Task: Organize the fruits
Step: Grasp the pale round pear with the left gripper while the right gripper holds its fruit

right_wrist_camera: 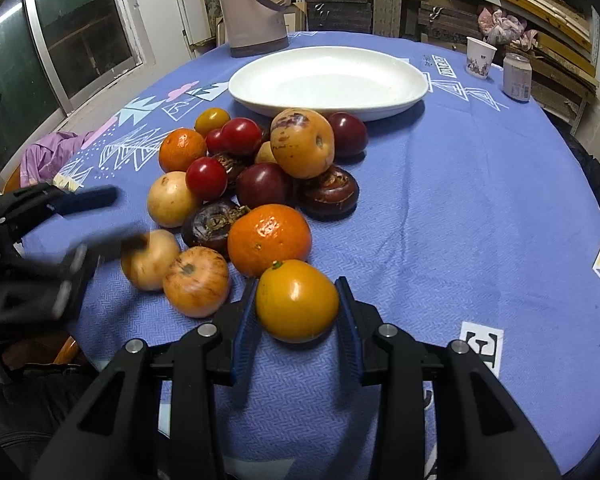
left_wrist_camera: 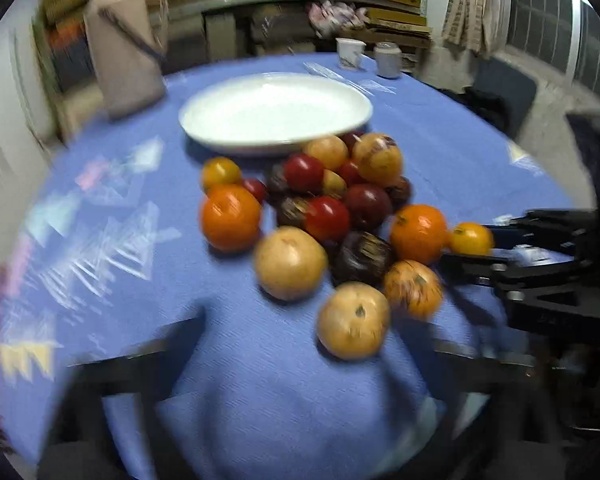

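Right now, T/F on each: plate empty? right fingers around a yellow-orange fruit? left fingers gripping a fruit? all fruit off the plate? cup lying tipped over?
1. The plate is empty. True.
2. The right gripper has its fingers on either side of a yellow-orange fruit. True.
3. The left gripper grips a fruit. False: its fingers are open, blurred, one beside a pale fruit.
4. All fruit lies on the tablecloth. True.
5. The paper cup is tipped over. False: it stands upright.
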Action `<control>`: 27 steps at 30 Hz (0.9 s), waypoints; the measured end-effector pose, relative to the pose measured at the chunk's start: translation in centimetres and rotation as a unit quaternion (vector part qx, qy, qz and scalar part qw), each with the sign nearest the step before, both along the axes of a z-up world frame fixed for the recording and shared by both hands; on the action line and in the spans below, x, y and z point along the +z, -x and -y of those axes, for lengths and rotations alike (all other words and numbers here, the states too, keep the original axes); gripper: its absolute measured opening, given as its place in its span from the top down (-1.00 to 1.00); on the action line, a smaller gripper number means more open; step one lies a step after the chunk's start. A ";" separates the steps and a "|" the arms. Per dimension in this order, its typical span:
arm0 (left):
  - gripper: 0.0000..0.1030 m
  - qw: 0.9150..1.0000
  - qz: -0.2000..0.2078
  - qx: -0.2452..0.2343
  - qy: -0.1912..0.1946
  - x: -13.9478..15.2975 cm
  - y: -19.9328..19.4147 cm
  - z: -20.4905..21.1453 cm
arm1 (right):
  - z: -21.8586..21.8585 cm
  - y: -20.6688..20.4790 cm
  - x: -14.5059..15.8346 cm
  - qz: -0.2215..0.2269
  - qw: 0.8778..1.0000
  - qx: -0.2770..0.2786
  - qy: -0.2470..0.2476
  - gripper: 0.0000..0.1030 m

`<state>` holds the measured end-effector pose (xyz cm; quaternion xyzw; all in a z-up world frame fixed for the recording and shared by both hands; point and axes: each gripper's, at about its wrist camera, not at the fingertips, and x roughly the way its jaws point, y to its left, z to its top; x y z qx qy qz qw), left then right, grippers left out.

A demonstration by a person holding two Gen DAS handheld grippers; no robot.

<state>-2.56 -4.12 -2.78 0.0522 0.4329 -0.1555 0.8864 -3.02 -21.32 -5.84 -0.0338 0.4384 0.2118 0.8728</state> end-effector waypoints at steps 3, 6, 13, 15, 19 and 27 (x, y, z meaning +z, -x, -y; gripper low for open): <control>-0.93 1.000 0.002 0.003 0.010 0.2 0.0 -0.4 | 0.1 0.0 0.0 0.000 1.000 0.002 -0.004 0.28; -0.93 1.000 0.007 -0.005 -0.016 0.2 0.1 0.2 | 0.3 0.0 -0.1 -0.002 1.000 0.004 -0.008 0.28; -0.37 0.998 -0.027 -0.031 -0.053 -1.9 -0.2 1.8 | 1.2 0.1 0.0 -0.001 1.000 0.000 -0.015 0.28; -0.14 0.998 -0.029 -0.029 -0.057 -2.2 -0.5 1.8 | 1.2 0.1 -0.1 -0.001 1.000 0.000 -0.017 0.28; -0.11 0.998 -0.033 -0.027 -0.054 -2.6 -0.9 1.6 | 0.9 0.0 -0.4 -0.005 1.000 0.003 -0.015 0.28; 0.20 0.998 -0.034 -0.036 -0.033 -2.6 -1.2 2.1 | 0.1 -0.3 -0.8 -0.015 1.000 0.005 -0.013 0.28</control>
